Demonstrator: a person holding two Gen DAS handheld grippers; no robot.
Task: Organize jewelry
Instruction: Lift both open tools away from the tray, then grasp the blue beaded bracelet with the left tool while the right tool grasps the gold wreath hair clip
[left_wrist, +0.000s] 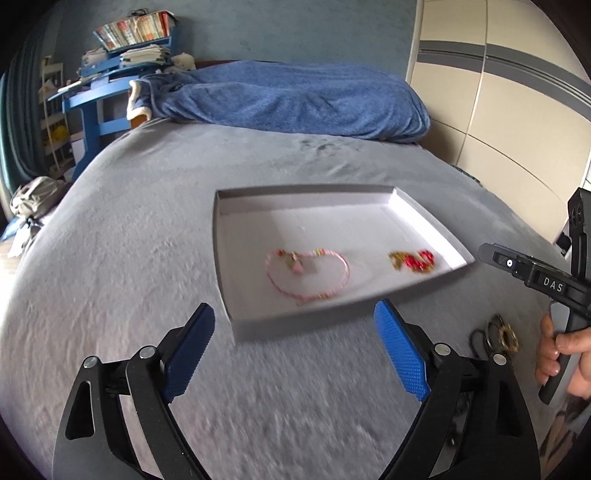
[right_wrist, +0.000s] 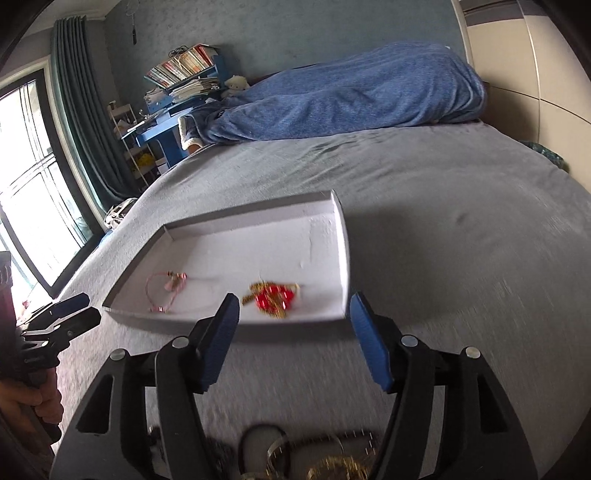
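Observation:
A shallow white tray (left_wrist: 424, 218) lies on the grey bed. In it lie a pink string bracelet (left_wrist: 306, 273) and a red-and-gold bead piece (left_wrist: 413, 260); both show in the right wrist view, bracelet (right_wrist: 162, 290) and bead piece (right_wrist: 273, 297), inside the tray (right_wrist: 343, 258). My left gripper (left_wrist: 295, 343) is open and empty, just before the tray's near edge. My right gripper (right_wrist: 291, 332) is open and empty, in front of the tray's near right corner. Loose gold and dark rings and bangles (left_wrist: 495, 336) lie on the bed right of the tray, under my right gripper (right_wrist: 325, 461).
The grey bedspread (left_wrist: 147, 240) stretches all around. A blue blanket (left_wrist: 295, 99) is heaped at the far end. A blue desk with books (left_wrist: 110, 74) stands far left, a cream wardrobe (left_wrist: 498, 110) at right. A window and curtain (right_wrist: 44, 166) are at left.

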